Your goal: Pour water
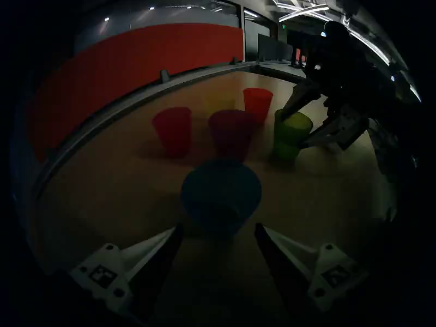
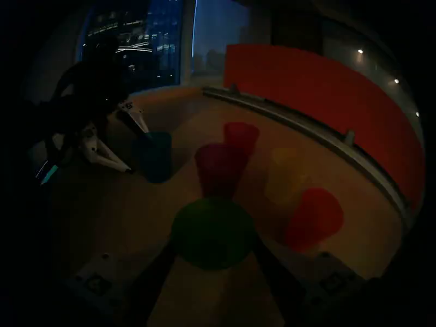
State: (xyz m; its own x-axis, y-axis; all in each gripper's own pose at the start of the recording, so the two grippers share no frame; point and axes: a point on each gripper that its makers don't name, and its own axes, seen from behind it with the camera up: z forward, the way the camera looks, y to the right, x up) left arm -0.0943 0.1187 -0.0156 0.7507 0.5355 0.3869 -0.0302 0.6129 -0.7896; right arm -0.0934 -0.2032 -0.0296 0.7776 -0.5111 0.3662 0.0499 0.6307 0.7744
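Both tools are lining up on cups, so the step in hand looks like taking hold before any pouring.

In the left gripper view, the left tool stands wide open, its white fingers on either side of the base of the blue plastic cup. I cannot tell whether they touch it. The right tool is just as open around the green plastic cup, with nothing clamped.

Both cups stand upright on the wooden surface. Between them, toward the edge under the red wall panel, are a dark red cup, two brighter red cups and a yellow cup.

To do it well:
- Push each tool forward until the cup sits deep between the fingers, then close at mid-height. These light, tapered cups will likely slip or crush if pinched at the rim.
- Lift straight up before tilting, to clear the dark red cup just beside.

The light is too dim to show which cup holds water, so that needs checking first.
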